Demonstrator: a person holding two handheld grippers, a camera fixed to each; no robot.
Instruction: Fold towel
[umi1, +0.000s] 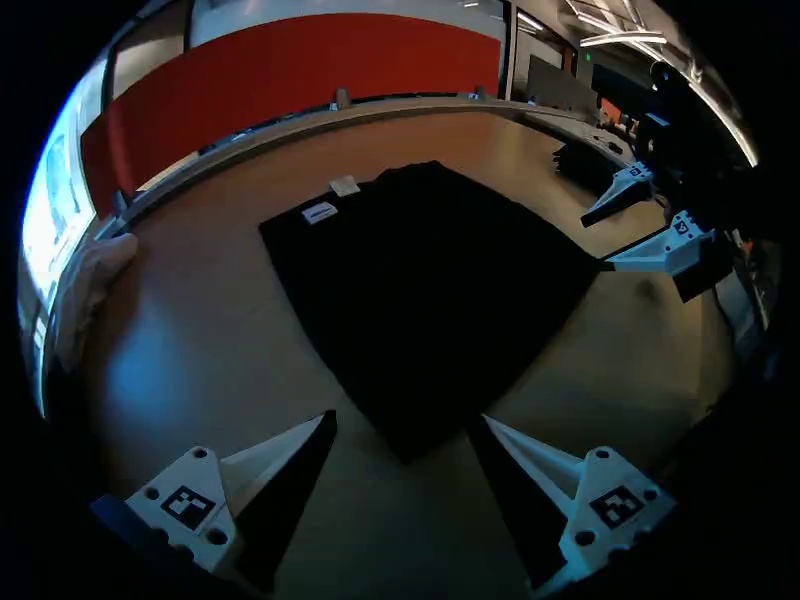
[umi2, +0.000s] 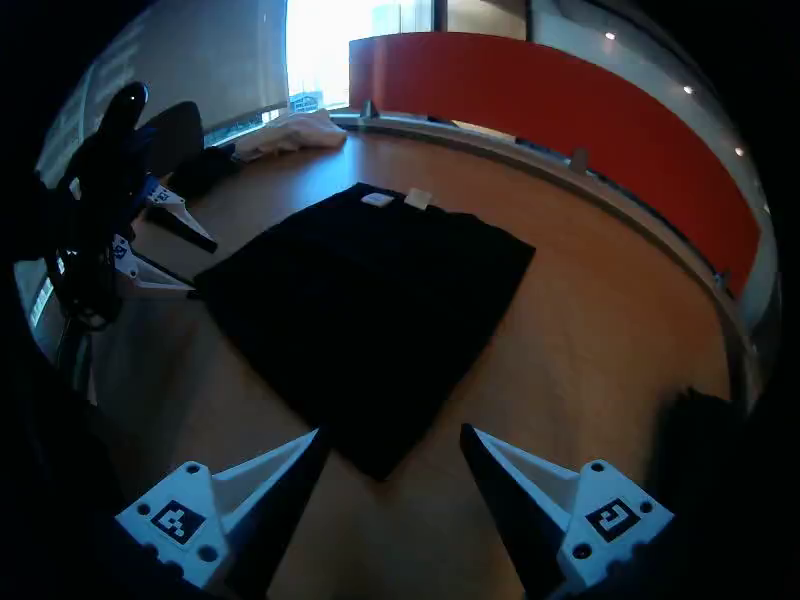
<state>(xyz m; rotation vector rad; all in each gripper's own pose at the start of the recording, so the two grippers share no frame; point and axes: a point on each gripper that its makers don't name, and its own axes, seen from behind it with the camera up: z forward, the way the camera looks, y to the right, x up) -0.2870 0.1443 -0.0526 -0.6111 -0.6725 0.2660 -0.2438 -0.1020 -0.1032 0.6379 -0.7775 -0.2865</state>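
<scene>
- Lining up the first grasp, as I judge it: the black towel (umi1: 420, 290) lies spread flat on the wooden table (umi1: 200, 330), in the middle of both views, with two white tags (umi1: 320, 212) near its far edge.
- My left gripper (umi1: 402, 418) sits at the bottom of the left gripper view with its fingers wide apart. One towel corner points into the gap, and nothing is pinched.
- My right gripper (umi2: 392, 430) matches it at the bottom of the right gripper view, fingers spread around the neighbouring corner without clamping it.
- No fold looks made yet, so the task seems to be at its start.
- Next I would lower each gripper until its fingers straddle the cloth, close on both corners, then lift them together and carry that edge over towards the tagged side, keeping the edges square.
- A pale cloth (umi1: 90, 280) lies at the table's rim, at the left of the left gripper view, well apart from the towel.
</scene>
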